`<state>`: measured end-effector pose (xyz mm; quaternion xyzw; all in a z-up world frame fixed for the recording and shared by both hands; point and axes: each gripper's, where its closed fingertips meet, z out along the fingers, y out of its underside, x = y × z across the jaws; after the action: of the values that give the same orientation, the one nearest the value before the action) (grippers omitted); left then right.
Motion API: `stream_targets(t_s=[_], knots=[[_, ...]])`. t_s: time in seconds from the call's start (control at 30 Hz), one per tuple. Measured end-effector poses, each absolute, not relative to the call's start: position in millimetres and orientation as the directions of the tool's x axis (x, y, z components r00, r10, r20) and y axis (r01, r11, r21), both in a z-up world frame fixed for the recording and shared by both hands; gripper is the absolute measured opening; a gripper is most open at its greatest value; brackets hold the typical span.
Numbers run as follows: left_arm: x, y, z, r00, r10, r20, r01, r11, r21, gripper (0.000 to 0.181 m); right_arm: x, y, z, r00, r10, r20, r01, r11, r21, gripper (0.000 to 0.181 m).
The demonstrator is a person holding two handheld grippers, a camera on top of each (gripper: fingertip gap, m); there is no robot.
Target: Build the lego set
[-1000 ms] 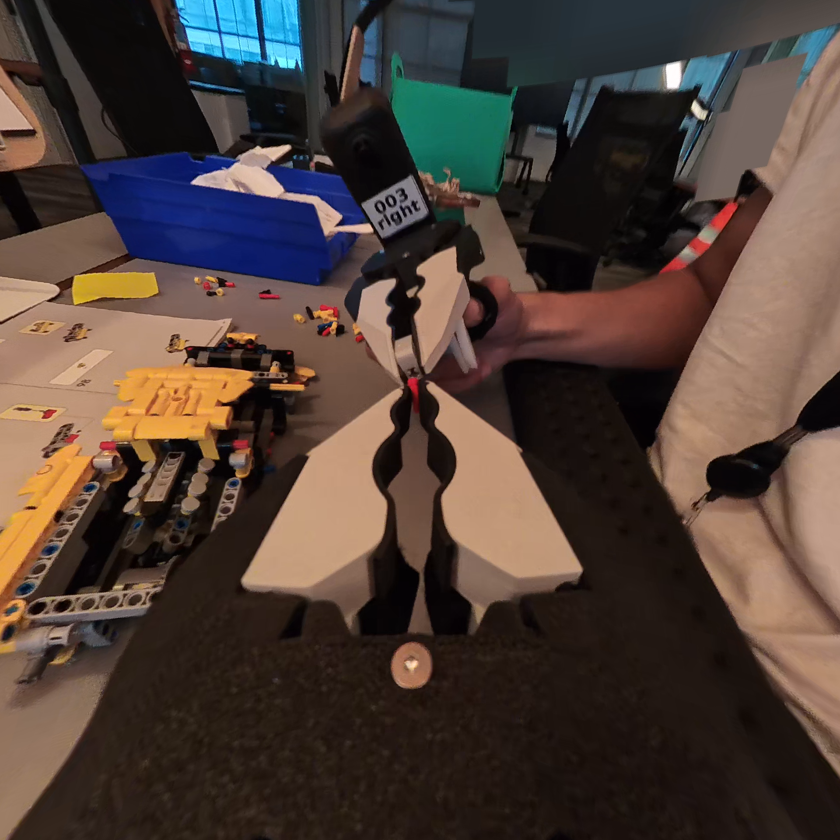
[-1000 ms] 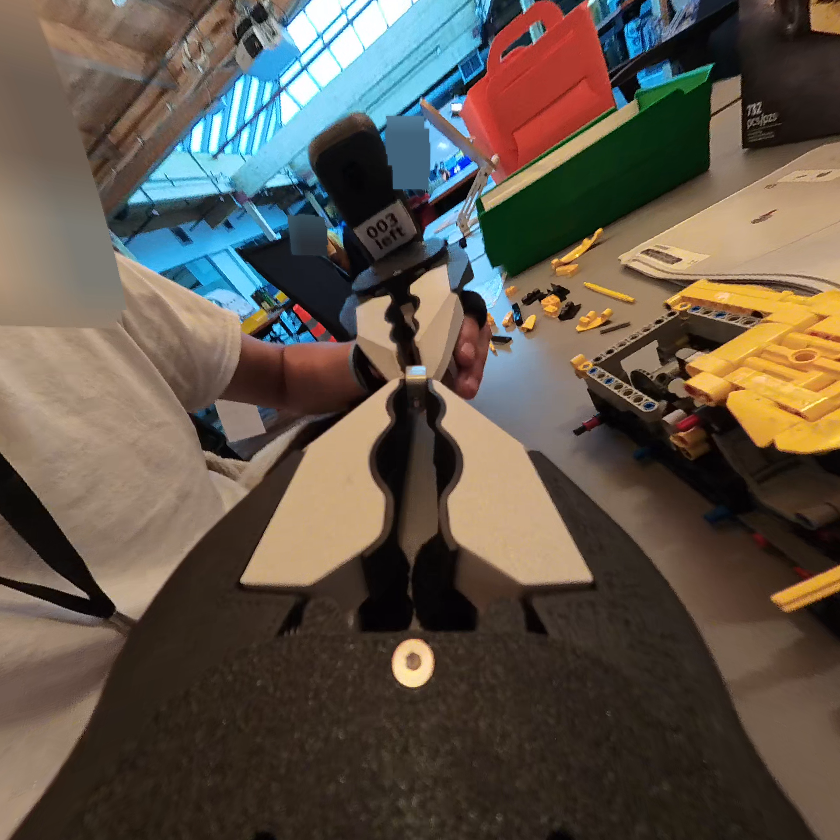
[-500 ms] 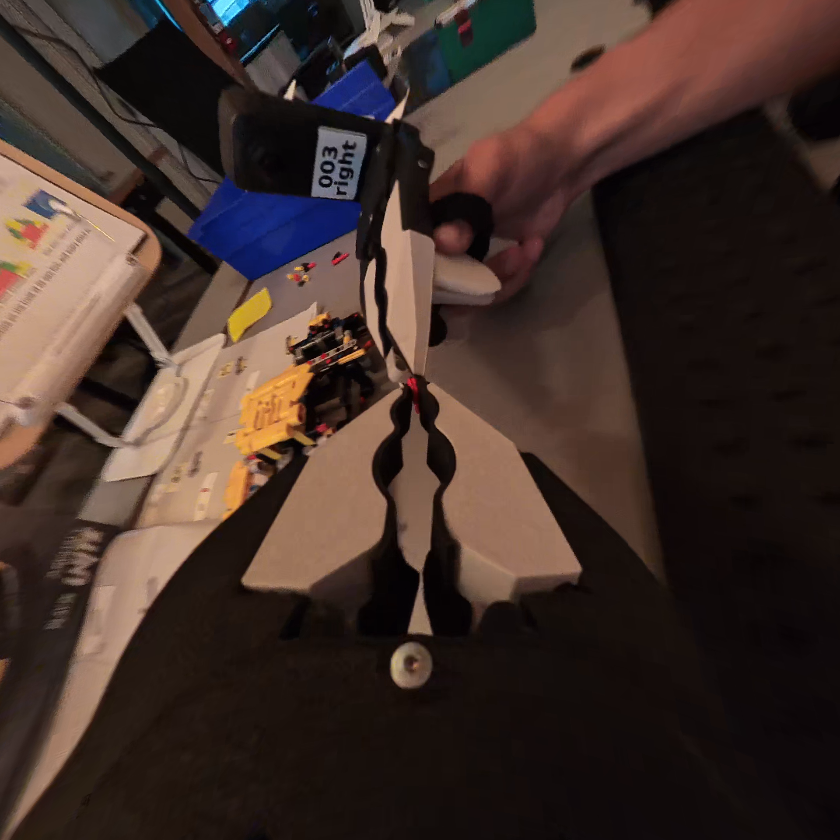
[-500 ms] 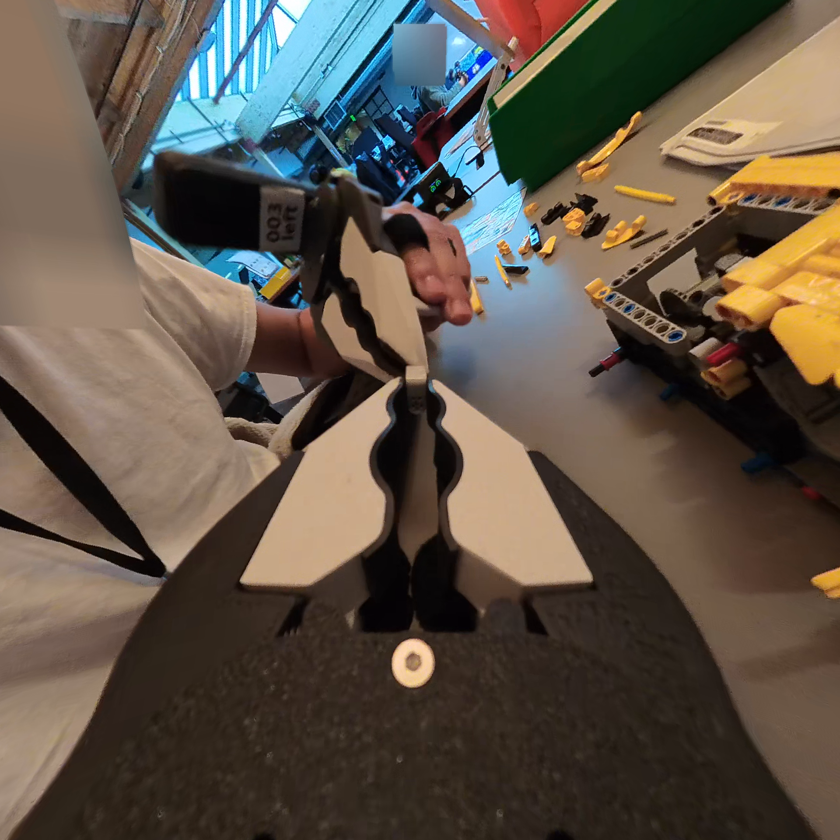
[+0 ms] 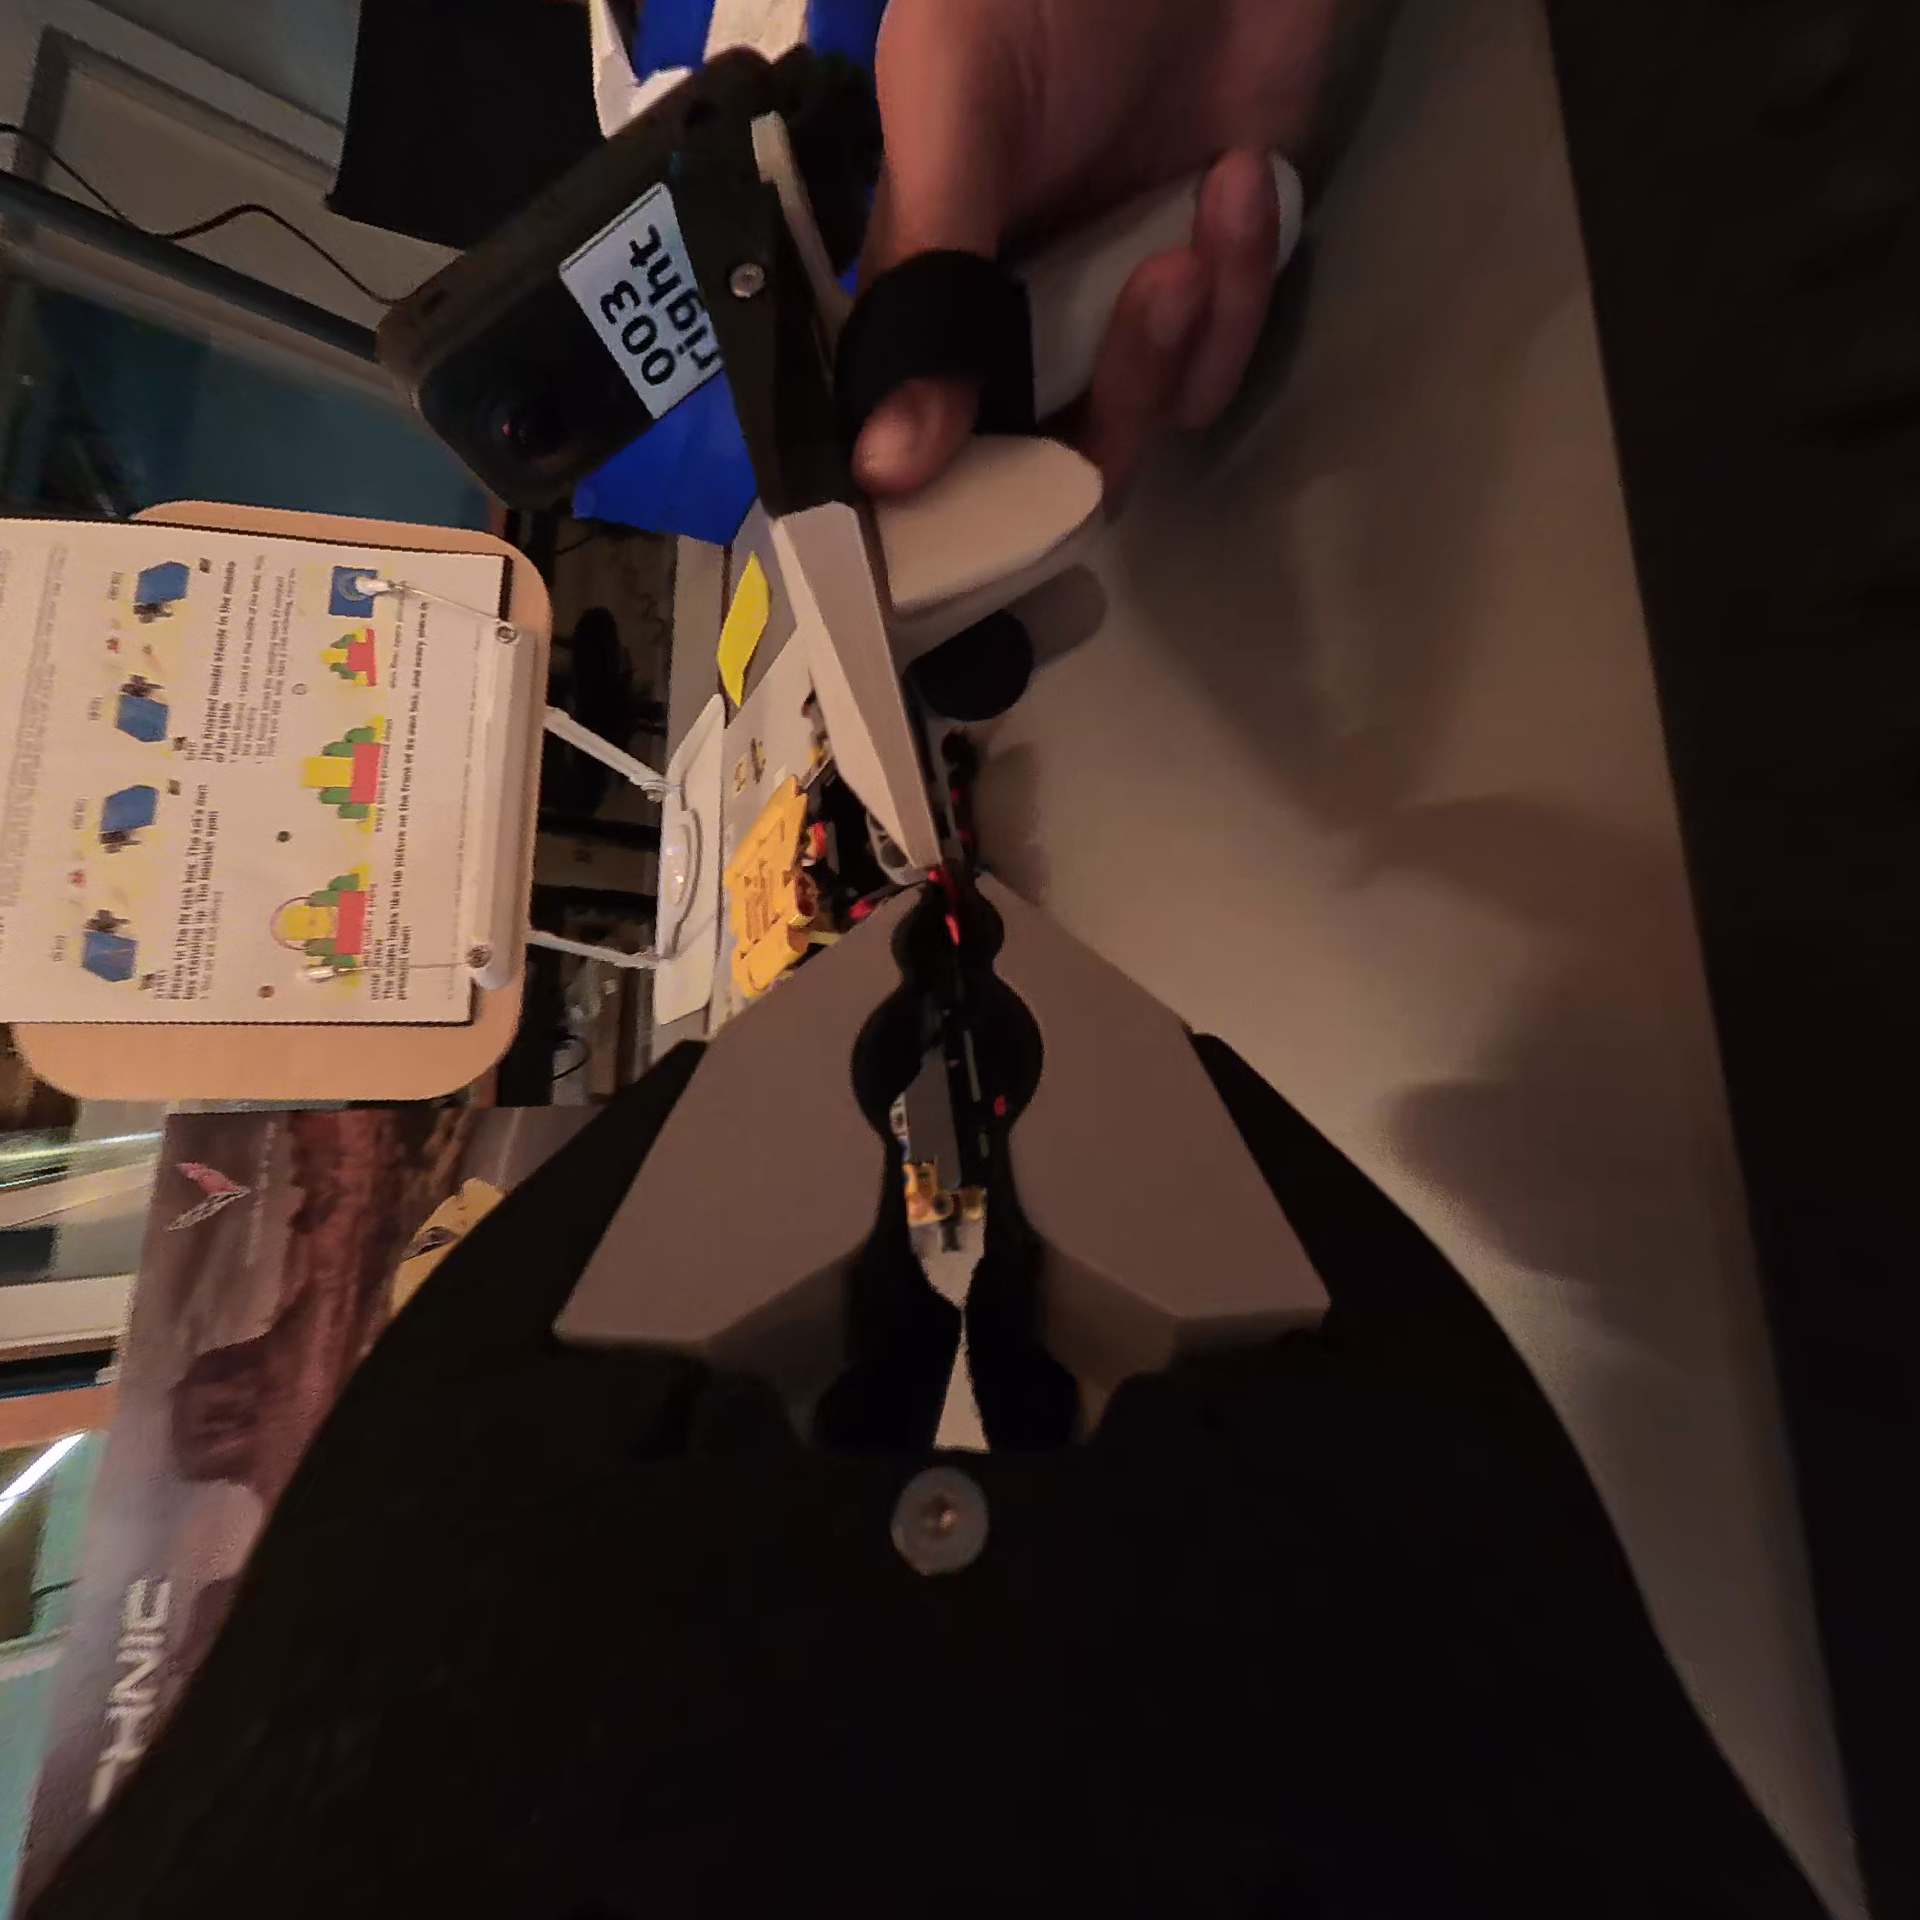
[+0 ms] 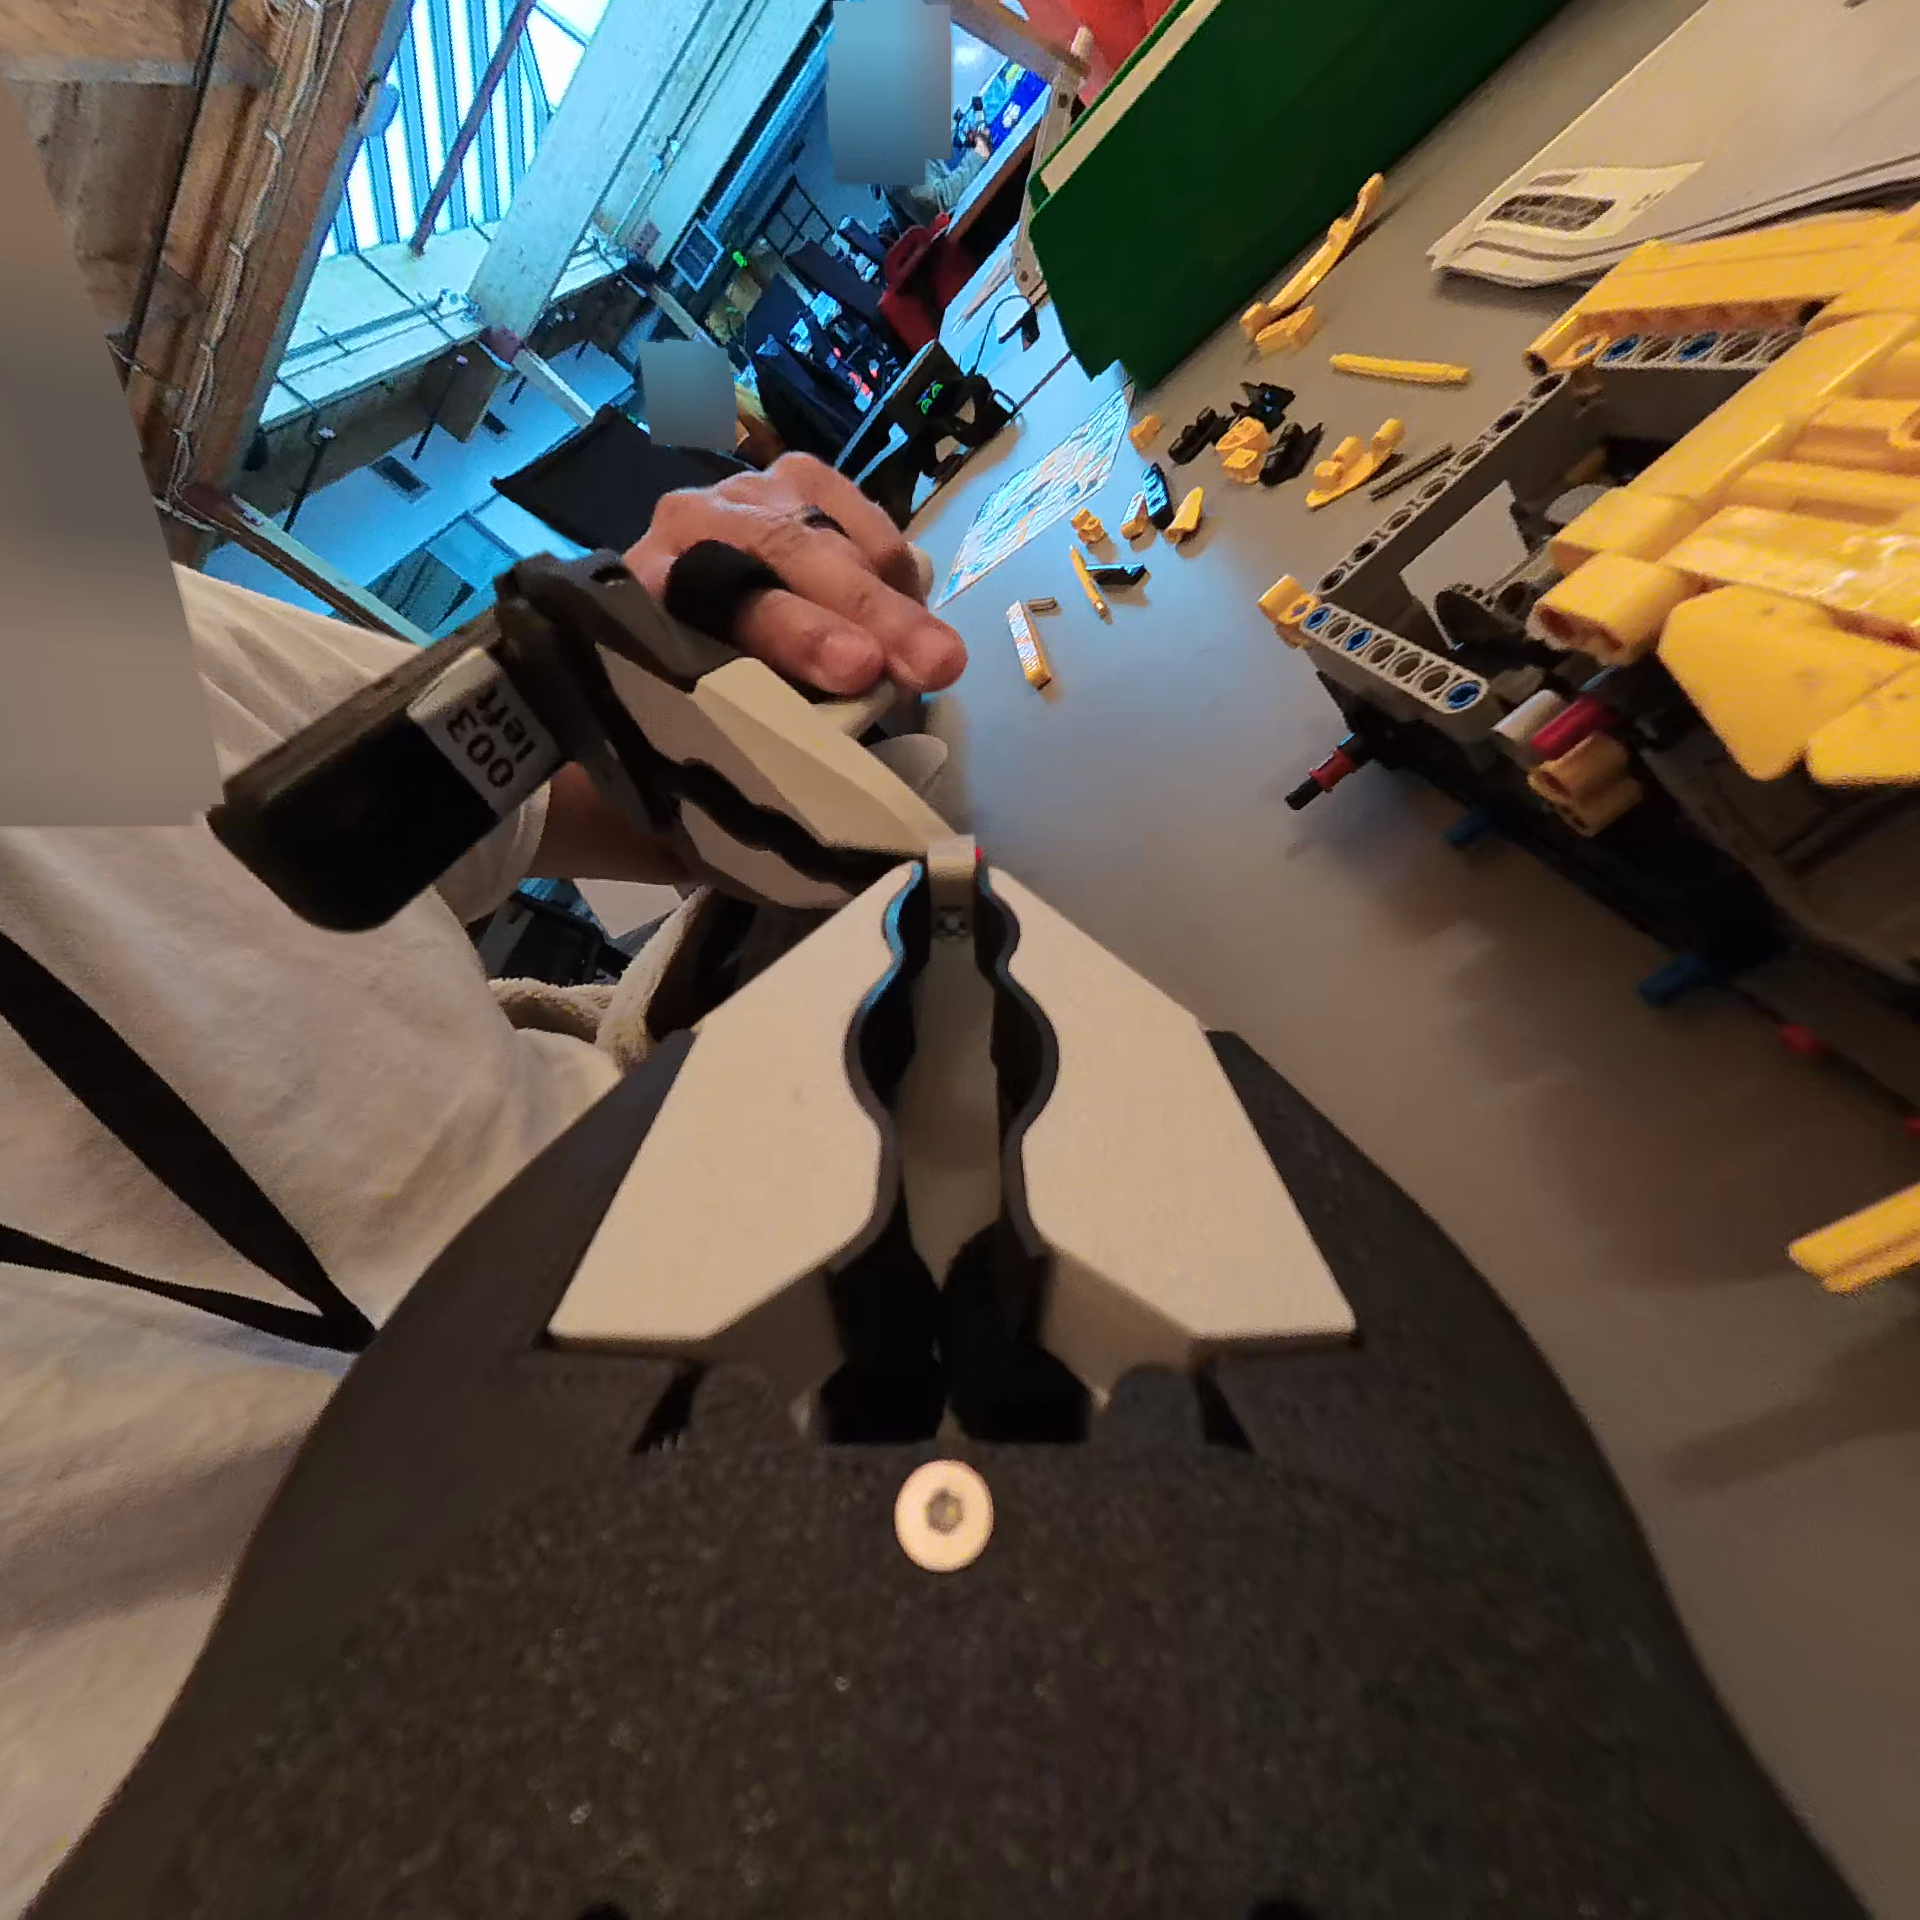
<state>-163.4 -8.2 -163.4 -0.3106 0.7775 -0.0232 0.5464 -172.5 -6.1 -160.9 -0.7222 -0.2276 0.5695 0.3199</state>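
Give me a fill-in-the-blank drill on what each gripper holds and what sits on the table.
The small piece pinched in the right gripper is ___.
The tiny pin at the tips of the left gripper is ___.
The half-built model is mostly ___.
The bin beyond the loose parts is ___.

Missing words: grey; red; yellow; green.

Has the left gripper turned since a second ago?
Yes. In the right wrist view the left gripper has rolled counterclockwise against the table, its camera end swinging from upward to the left.
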Motion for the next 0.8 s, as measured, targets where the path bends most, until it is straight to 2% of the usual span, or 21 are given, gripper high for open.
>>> stream_targets(t_s=[0.2,0.33,0.43,0.53,0.6,0.8], knots=[[-160,-3,-163,-0.188,-0.383,-0.904,-0.496,0.831,-0.249,0.002,-170,-1,-159,0.262,0.673,-0.692,-0.078,-0.700,-0.710,0.006],[-159,-2,-163,-0.172,-0.429,-0.887,-0.501,0.814,-0.296,0.001,-168,1,-160,0.316,0.707,-0.633,-0.051,-0.653,-0.755,0.006],[-158,-3,-162,-0.163,-0.440,-0.883,-0.499,0.809,-0.311,0.001,-168,-1,-159,0.374,0.767,-0.522,0.006,-0.565,-0.825,0.007],[-157,-10,-159,-0.147,-0.564,-0.813,-0.454,0.768,-0.451,0.001,-167,-6,-156,0.374,0.812,-0.447,0.032,-0.493,-0.869,0.007],[-157,-11,-159,-0.150,-0.609,-0.779,-0.442,0.746,-0.499,0.001,-168,-7,-156,0.393,0.828,-0.400,0.058,-0.456,-0.888,0.007],[-157,-10,-168,-0.186,-0.507,-0.841,-0.477,0.795,-0.374,0.001,-168,-6,-166,0.441,0.839,-0.320,0.144,-0.418,-0.897,0.007]])
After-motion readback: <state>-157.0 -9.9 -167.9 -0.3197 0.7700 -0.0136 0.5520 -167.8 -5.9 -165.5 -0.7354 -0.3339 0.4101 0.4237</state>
